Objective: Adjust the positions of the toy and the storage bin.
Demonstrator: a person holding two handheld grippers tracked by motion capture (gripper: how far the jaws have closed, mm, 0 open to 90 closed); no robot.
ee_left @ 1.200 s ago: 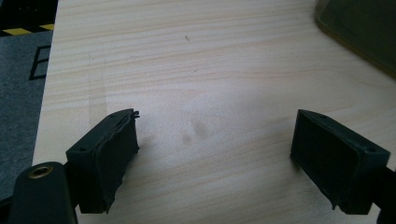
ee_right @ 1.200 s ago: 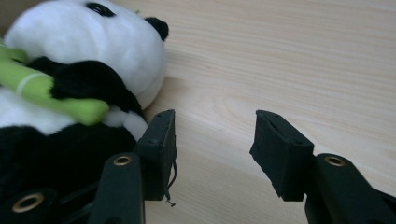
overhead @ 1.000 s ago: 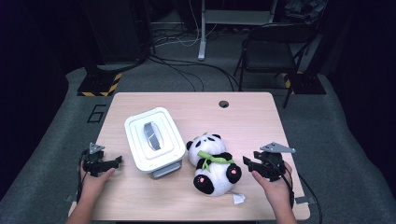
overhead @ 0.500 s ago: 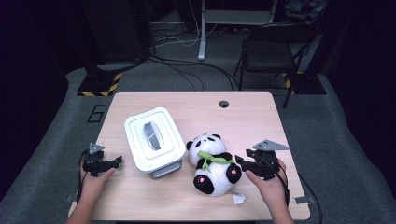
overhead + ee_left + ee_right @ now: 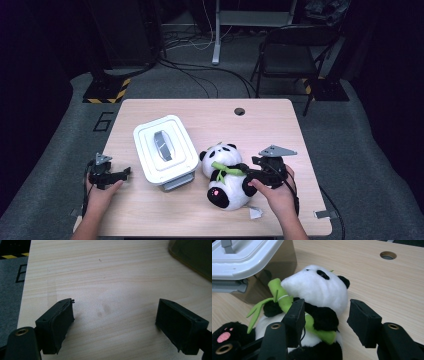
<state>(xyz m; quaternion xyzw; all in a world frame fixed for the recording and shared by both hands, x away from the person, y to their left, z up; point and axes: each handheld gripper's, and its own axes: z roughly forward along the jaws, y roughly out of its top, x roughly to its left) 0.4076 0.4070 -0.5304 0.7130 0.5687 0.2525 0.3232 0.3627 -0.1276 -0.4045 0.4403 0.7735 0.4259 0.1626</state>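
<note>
One black-and-white plush panda (image 5: 319,290) with green bamboo (image 5: 287,303)

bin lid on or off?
On. The white lid sits flat on the bin, handle folded down, beside the panda.

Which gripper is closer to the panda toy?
The right one. The right gripper has its jaws around the panda toy's arm and bamboo, not pressing it. The left gripper sits far off, beyond the lidded white box.

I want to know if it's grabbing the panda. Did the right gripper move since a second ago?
Yes. In the high view the right gripper has slid left across the table, in to the panda; its jaws now straddle the panda's arm.
</note>
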